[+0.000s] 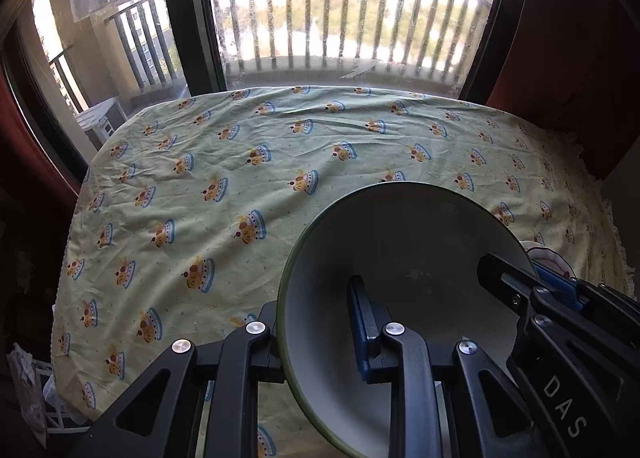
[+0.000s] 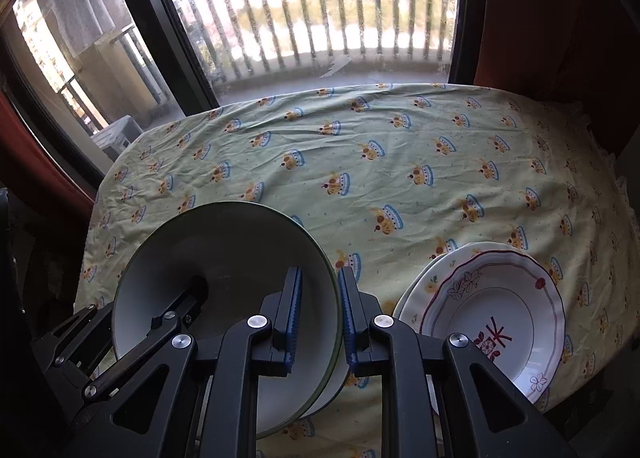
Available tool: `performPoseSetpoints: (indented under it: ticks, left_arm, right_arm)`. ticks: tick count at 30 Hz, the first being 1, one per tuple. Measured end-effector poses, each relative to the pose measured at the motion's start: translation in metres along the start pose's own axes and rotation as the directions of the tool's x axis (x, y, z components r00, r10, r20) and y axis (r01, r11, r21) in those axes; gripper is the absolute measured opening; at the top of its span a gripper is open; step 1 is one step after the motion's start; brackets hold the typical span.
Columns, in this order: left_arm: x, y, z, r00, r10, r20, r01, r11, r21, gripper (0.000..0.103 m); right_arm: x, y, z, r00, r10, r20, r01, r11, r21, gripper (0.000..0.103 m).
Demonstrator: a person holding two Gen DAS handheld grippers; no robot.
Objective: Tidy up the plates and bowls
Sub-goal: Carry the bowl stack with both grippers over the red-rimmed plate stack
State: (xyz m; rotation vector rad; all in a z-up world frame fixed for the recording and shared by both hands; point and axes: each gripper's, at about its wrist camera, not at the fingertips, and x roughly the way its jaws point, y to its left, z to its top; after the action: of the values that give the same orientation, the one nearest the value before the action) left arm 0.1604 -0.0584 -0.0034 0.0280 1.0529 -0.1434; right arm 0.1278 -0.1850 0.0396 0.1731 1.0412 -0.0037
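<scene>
Behind the surface we see a balcony door and railing; the surface itself wears a pale green cloth printed with little crowns. We have the green-rimmed bowl pinched from both sides. The right hand-held gripper straddles the bowl's right rim, one finger inside and one outside, and appears clamped on it. The left hand-held gripper does the same on the opposite rim, its inner finger lying against the bowl's inside wall. The bowl sits tilted at the near edge of the surface, seemingly lifted, with a second bowl's edge showing beneath it in the right wrist view. Just to its right lies a stack of flowered plates.

Our worry is the two grips working against each other: if we move unevenly, the smooth glazed rim could slide through the pads and the bowl drop onto whatever lies beneath. Swinging right could also clip the plates.
</scene>
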Motion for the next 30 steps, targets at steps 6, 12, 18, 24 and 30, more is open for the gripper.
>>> performPoseSetpoints:
  ticks: [6, 12, 18, 24, 30]
  left_arm:
    - [0.013, 0.0, -0.01, 0.999, -0.012, -0.05, 0.014, 0.999, 0.049, 0.021]
    - [0.025, 0.004, -0.012, 0.996, -0.021, -0.09, 0.027, 0.997, 0.067, 0.021]
    - [0.033, 0.007, -0.012, 0.994, -0.035, -0.106, 0.044, 0.996, 0.08, 0.022]
    - [0.035, 0.011, -0.011, 0.991, -0.067, -0.114, 0.078, 0.993, 0.09, 0.023]
    - [0.033, 0.017, -0.012, 0.987, -0.101, -0.128, 0.113, 0.989, 0.09, 0.023]
  right_arm:
    - [0.016, -0.004, -0.014, 0.997, -0.023, -0.071, 0.026, 0.999, 0.046, 0.022]
    - [0.026, -0.002, -0.022, 0.994, -0.038, -0.106, 0.047, 0.996, 0.076, 0.022]
    - [0.031, 0.004, -0.026, 0.991, -0.066, -0.115, 0.075, 0.994, 0.076, 0.022]
    - [0.031, 0.009, -0.022, 0.988, -0.109, -0.112, 0.118, 0.99, 0.074, 0.022]
    - [0.027, 0.018, -0.022, 0.983, -0.151, -0.107, 0.158, 0.986, 0.061, 0.022]
